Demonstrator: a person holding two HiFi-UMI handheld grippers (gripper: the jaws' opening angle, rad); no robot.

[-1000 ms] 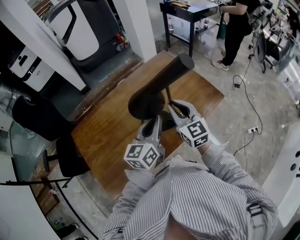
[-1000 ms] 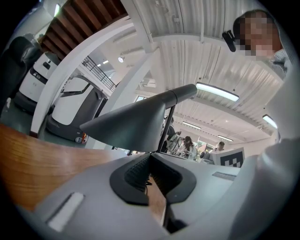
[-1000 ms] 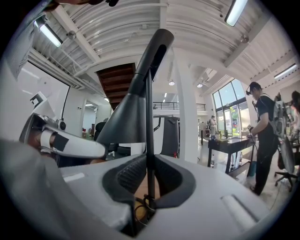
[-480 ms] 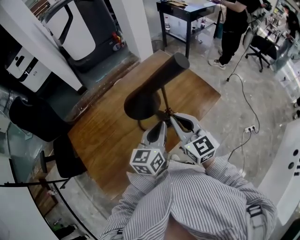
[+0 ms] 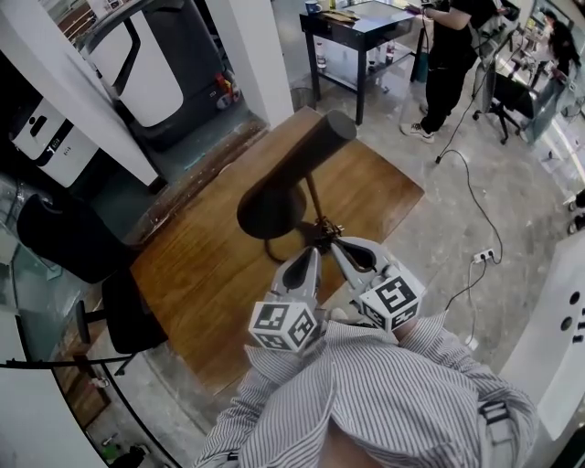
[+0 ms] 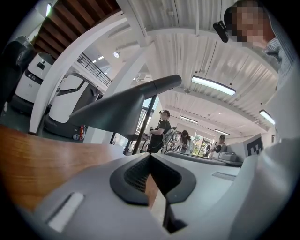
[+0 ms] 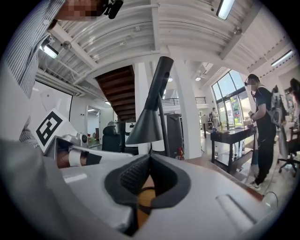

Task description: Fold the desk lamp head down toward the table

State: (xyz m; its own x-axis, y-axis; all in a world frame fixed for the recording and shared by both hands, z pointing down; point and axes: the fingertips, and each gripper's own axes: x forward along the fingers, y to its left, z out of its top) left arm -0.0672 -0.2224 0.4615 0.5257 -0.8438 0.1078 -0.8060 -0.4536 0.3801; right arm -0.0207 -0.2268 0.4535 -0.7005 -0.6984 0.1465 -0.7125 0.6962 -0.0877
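Observation:
The desk lamp stands on the wooden table (image 5: 201, 274). Its dark cone head (image 5: 270, 208) tilts up, with the tube end (image 5: 331, 128) pointing high to the right, on a thin stem (image 5: 313, 203). My left gripper (image 5: 309, 260) is shut and empty, just in front of the lamp's foot. Beside it, my right gripper (image 5: 327, 241) has its tips together near the bottom of the stem, with nothing between them. From the left gripper view the head (image 6: 115, 111) rises beyond the closed left gripper (image 6: 150, 157). The right gripper view shows the head (image 7: 147, 125) above the right gripper (image 7: 149, 158).
A black side table (image 5: 366, 23) and a standing person (image 5: 452, 55) are at the far right. A black chair (image 5: 64, 233) sits to the left of the table, with a white machine (image 5: 151, 64) behind it. A cable and power strip (image 5: 484, 256) lie on the floor to the right.
Both grippers have drawn back toward my body, the right one more, and away from the lamp. The lamp head keeps the same raised tilt.

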